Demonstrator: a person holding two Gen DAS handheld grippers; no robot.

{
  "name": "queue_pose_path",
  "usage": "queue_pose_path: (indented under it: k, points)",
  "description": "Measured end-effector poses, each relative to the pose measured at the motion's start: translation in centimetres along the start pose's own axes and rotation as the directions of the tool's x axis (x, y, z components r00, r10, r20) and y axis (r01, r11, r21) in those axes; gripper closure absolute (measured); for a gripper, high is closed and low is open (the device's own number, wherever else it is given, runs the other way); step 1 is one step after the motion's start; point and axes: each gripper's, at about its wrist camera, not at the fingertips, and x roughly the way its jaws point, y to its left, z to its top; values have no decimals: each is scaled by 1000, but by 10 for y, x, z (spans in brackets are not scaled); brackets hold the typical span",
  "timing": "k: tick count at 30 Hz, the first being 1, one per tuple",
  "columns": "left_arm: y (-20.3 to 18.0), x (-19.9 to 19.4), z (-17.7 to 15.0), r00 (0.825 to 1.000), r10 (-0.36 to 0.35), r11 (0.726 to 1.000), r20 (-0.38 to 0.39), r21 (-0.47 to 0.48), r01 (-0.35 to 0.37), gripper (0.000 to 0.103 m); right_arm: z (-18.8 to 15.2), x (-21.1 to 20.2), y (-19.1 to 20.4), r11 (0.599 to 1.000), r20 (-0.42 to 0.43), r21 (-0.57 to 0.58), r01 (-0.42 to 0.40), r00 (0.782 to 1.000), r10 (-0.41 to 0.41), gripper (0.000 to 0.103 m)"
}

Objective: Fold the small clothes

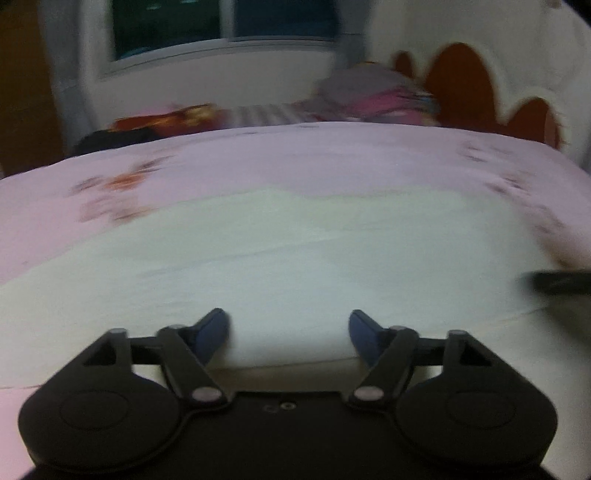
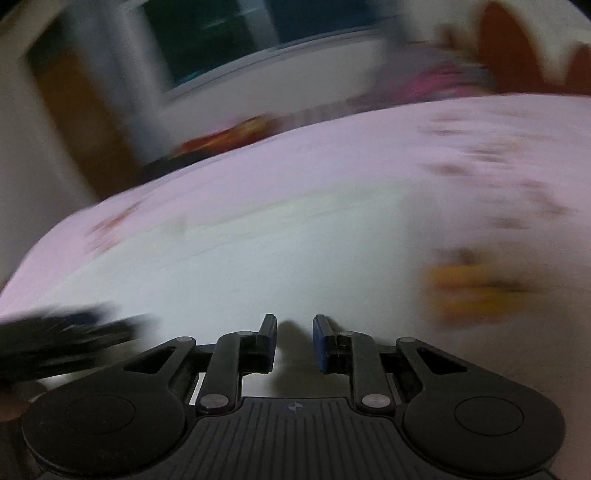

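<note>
A small white garment (image 1: 280,258) lies spread flat on the pink flowered bedsheet (image 1: 295,155). My left gripper (image 1: 290,334) hovers over the garment's near edge, its blue-padded jaws wide apart with only cloth below them. In the right wrist view the same white garment (image 2: 295,258) shows a blurred yellow-orange print (image 2: 472,291) at the right. My right gripper (image 2: 294,341) stands low over it, jaws a narrow gap apart, nothing pinched between the pads. The left gripper shows as a dark blur (image 2: 62,339) at the left edge. Both views are motion-blurred.
A pile of pink and grey clothes (image 1: 373,92) lies at the far side of the bed beside a brown scalloped headboard (image 1: 461,85). Red and dark items (image 1: 162,120) sit at the far left edge. A window (image 1: 221,22) is in the back wall.
</note>
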Motion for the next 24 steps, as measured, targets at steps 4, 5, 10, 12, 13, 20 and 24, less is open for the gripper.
queue_pose_path:
  k: [4, 5, 10, 12, 13, 20, 24]
  points:
    - [26, 6, 5, 1000, 31, 999, 1, -32, -31, 21, 17, -1, -30, 998, 4, 50, 45, 999, -45, 103]
    - [23, 6, 11, 999, 34, 999, 10, -36, -34, 21, 21, 1, -21, 999, 17, 23, 37, 999, -37, 103]
    - [-13, 23, 32, 1000, -14, 999, 6, 29, 14, 21, 41, 46, 36, 990, -36, -122, -72, 997, 68, 103]
    - [-10, 34, 34, 1000, -9, 999, -17, 33, 10, 19, 48, 62, 41, 983, -54, -174, -61, 997, 52, 103]
    - [-5, 37, 34, 1000, 10, 999, -24, 34, -9, 19, 50, 65, 35, 984, -48, -177, -26, 999, 17, 103]
    - [20, 45, 35, 999, 41, 999, -33, -2, -41, 12, 92, 77, -48, 986, -51, 8, 169, 984, -168, 103]
    - [9, 23, 34, 999, 27, 999, 17, 17, -28, 25, 80, 52, -37, 989, -35, -45, 139, 990, -140, 103]
